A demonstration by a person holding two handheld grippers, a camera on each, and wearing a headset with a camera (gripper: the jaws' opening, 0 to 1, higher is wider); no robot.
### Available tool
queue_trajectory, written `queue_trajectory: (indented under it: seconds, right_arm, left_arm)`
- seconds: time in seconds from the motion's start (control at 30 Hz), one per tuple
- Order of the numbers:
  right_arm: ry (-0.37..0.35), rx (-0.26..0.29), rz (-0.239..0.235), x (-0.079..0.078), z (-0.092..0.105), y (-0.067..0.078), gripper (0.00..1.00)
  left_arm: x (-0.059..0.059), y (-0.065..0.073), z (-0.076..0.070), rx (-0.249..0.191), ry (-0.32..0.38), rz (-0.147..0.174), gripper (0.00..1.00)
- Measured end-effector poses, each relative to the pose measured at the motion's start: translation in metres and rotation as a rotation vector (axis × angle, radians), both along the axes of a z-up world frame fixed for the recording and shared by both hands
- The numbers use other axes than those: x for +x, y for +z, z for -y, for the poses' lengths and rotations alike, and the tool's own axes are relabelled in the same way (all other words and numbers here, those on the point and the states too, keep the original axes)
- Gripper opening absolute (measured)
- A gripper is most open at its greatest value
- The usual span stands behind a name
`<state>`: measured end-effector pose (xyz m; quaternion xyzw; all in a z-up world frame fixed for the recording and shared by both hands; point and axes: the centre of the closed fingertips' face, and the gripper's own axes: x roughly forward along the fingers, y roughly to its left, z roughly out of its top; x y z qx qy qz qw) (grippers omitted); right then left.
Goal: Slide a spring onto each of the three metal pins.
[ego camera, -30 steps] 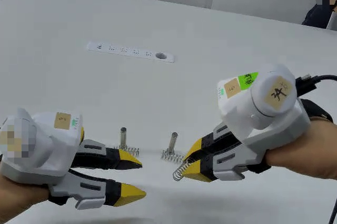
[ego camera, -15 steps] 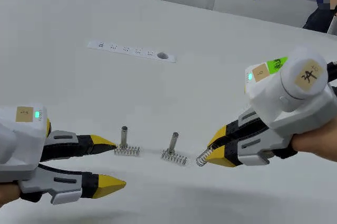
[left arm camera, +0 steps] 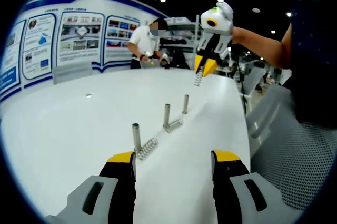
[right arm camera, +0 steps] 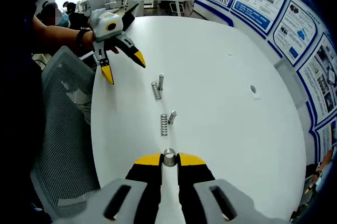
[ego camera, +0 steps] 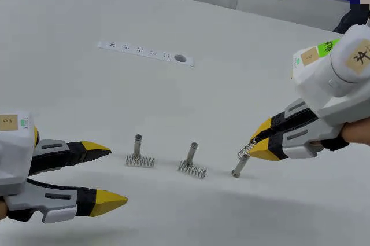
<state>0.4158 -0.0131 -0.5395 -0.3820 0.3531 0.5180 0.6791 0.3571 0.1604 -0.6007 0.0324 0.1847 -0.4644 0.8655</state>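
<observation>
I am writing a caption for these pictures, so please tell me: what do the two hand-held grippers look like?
Both the left gripper and the right gripper have bulky white housings, black jaws with grey inserts, and pointed yellow tips. The right one carries a green sticker and tan labels, one with a handwritten mark. The left one has a tan label.

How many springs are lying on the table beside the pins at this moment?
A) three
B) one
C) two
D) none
C: in the head view, one spring lies at the foot of the left pin and another spring lies at the foot of the middle pin. The third spring is clamped in the right hand-held gripper.
</observation>
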Motion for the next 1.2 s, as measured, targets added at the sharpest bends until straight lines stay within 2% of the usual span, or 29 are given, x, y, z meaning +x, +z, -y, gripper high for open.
queue_trajectory:
  seconds: [0.07,0.3,0.4,0.83,1.2]
  right_arm:
    - [-0.020,-0.033,0.010,0.006,0.007,-0.003,0.12]
    - [-0.045,-0.069,-0.005,0.017,0.019,-0.017,0.12]
    - [-0.050,-0.057,-0.017,0.019,0.017,-0.020,0.12]
    - [-0.026,-0.080,-0.053,0.025,0.014,-0.036,0.12]
    - [-0.002,-0.117,-0.070,0.027,0.012,-0.051,0.12]
  left_arm:
    - [0.000,0.000,0.000,-0.005,0.005,-0.003,0.60]
    - [0.001,-0.001,-0.002,-0.004,0.014,-0.007,0.62]
    - [0.000,-0.001,-0.002,-0.003,0.017,-0.008,0.62]
    - [-0.002,-0.001,-0.006,0.004,0.038,-0.013,0.62]
    - [-0.003,-0.002,-0.007,0.006,0.050,-0.019,0.61]
